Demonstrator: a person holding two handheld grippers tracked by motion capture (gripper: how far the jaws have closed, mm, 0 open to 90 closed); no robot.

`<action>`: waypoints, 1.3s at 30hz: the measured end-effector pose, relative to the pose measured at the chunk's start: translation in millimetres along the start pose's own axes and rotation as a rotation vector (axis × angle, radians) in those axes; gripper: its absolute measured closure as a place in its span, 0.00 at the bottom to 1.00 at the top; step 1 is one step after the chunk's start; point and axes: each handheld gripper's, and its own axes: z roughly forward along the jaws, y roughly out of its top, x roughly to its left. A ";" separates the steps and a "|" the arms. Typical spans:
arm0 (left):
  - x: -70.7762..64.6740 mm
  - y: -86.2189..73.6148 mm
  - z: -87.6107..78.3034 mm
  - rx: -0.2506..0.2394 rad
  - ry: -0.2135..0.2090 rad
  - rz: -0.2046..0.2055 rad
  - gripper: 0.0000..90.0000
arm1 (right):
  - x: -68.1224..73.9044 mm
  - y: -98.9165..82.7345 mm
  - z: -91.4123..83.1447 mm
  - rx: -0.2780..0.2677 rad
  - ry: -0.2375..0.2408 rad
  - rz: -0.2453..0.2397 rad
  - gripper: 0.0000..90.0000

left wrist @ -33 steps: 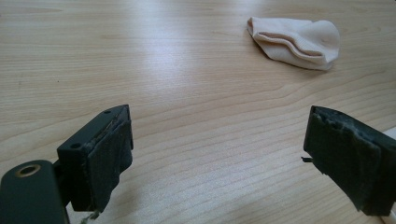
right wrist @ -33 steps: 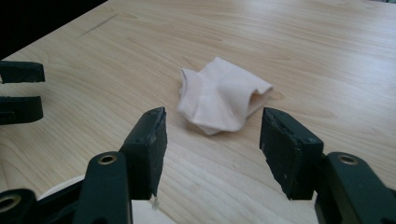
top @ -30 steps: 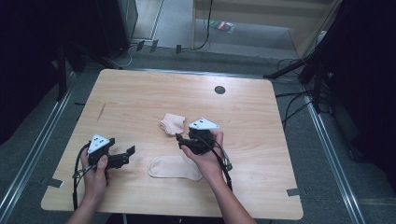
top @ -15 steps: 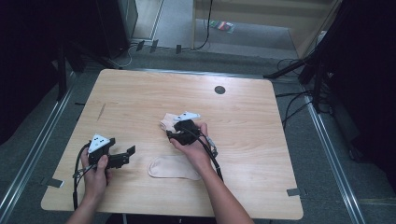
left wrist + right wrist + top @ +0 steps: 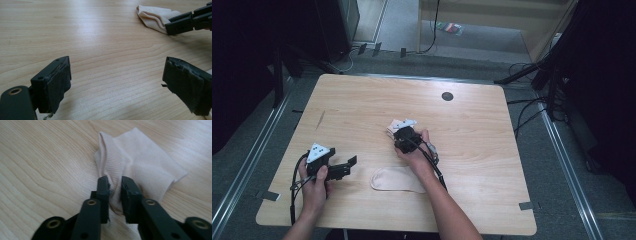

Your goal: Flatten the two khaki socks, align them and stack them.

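One table [image 5: 362,100], wood, with one dark round hole [image 5: 447,96] far right of centre. Two socks: flat sock [image 5: 398,179] near centre, crumpled sock [image 5: 140,162] just beyond it, mid-table. Two grippers. Right gripper [image 5: 115,188] over crumpled sock, jaws just been closing, now pinching fold of its cloth. Left gripper [image 5: 120,82] near left, jaws spread wide, holding nothing, bare wood between them.

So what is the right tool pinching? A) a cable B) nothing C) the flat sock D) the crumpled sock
D: in the right gripper view, the right tool has its jaws closed on a fold of the crumpled sock; the flat sock lies apart, nearer the person.
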 end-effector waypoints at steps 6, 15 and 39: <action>0.9 0.2 0.2 0.001 -0.002 -0.004 0.10 | -1.9 3.7 -17.9 -0.041 -0.045 0.046 0.94; 0.2 0.5 0.6 0.009 0.003 -0.001 0.10 | -5.4 -4.8 -65.9 -0.071 -0.065 0.134 0.94; 0.7 1.0 1.3 0.012 0.002 -0.006 0.10 | 16.6 -25.3 -48.1 -0.029 0.029 -0.008 0.83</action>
